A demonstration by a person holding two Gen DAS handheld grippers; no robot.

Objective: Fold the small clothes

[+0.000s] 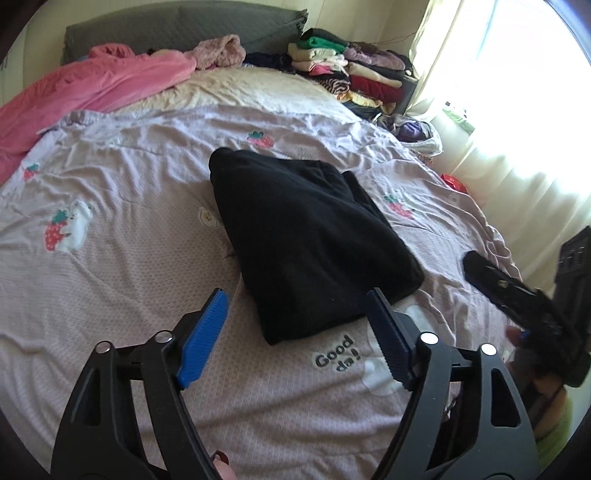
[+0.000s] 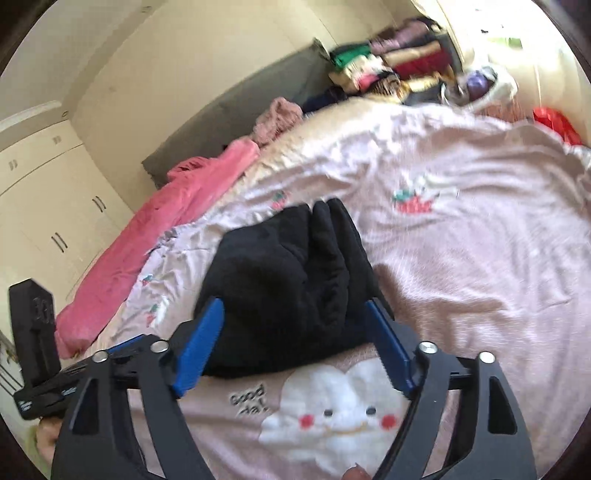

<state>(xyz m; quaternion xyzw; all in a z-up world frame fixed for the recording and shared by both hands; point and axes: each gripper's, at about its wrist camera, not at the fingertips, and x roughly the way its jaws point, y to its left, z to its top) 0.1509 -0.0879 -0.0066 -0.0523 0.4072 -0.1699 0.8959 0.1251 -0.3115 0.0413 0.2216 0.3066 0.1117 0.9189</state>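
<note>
A black garment lies folded into a thick rectangle on the pink printed bedspread. My left gripper is open and empty, its blue pads either side of the garment's near corner, just short of it. In the right wrist view the same black garment sits between the open blue pads of my right gripper, which holds nothing. The right gripper's black body shows at the right edge of the left wrist view.
A pink blanket lies along the far left of the bed. Stacks of folded clothes stand at the far right corner by the bright curtained window. A grey headboard is behind. White wardrobes line the left wall.
</note>
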